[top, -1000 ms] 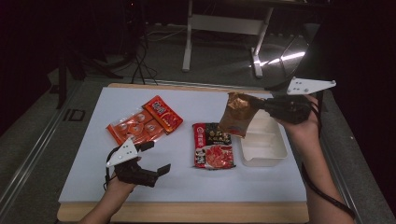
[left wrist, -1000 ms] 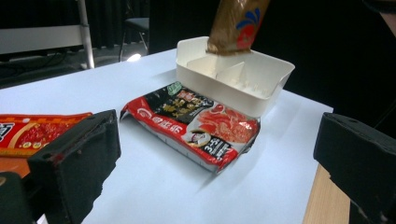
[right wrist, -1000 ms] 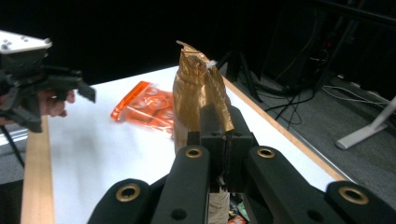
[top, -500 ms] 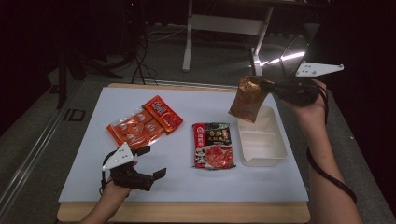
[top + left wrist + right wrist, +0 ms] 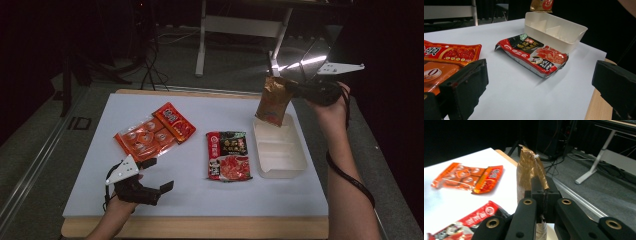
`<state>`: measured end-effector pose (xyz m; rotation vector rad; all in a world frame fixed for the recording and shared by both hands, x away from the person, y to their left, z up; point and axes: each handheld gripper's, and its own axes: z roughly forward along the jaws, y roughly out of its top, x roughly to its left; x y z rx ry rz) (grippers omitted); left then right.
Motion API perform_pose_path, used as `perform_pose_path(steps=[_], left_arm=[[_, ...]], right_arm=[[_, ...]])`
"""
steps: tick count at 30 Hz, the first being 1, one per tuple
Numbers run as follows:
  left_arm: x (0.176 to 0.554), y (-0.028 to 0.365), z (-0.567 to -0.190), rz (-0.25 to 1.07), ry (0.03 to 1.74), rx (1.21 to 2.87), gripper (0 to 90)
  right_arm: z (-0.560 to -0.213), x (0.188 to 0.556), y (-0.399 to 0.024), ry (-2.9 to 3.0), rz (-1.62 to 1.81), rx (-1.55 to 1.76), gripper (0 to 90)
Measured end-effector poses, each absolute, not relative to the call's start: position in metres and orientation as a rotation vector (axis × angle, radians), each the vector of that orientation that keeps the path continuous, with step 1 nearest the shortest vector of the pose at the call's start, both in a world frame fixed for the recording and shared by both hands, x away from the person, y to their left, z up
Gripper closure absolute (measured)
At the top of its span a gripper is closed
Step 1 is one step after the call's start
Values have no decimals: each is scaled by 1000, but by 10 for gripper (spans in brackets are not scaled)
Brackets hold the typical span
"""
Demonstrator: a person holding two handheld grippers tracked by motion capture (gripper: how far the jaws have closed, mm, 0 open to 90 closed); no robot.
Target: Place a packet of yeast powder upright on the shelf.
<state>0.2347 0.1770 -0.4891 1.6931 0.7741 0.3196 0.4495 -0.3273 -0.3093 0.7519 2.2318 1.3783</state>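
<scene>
Flat orange plastic snack packet [image 5: 434, 75], touching the left gripper's [image 5: 536, 87] near jaw: large white "0".
Red foil packet [image 5: 454, 53], just beyond that jaw: Chinese characters, too blurred to read.
Red-and-black foil sauce pouch [image 5: 534, 56], ahead between the jaws: white "3" in small print; other lettering illegible.

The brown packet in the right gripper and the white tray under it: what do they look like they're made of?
Brown packet: likely thin metallised plastic film, glossy, with creases that catch the light; it hangs limp from the right gripper.
White tray: probably moulded plastic or pulp, matte, with stiff thin walls and moulded dividers; the exact material is unclear.
</scene>
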Motion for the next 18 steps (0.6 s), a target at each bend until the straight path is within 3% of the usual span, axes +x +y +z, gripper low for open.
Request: perform_pose_path(steps=[18], left_arm=[[240, 179, -495, 300, 795, 1683, 12]], right_arm=[[-350, 474, -328, 2249, 1186, 682, 890]])
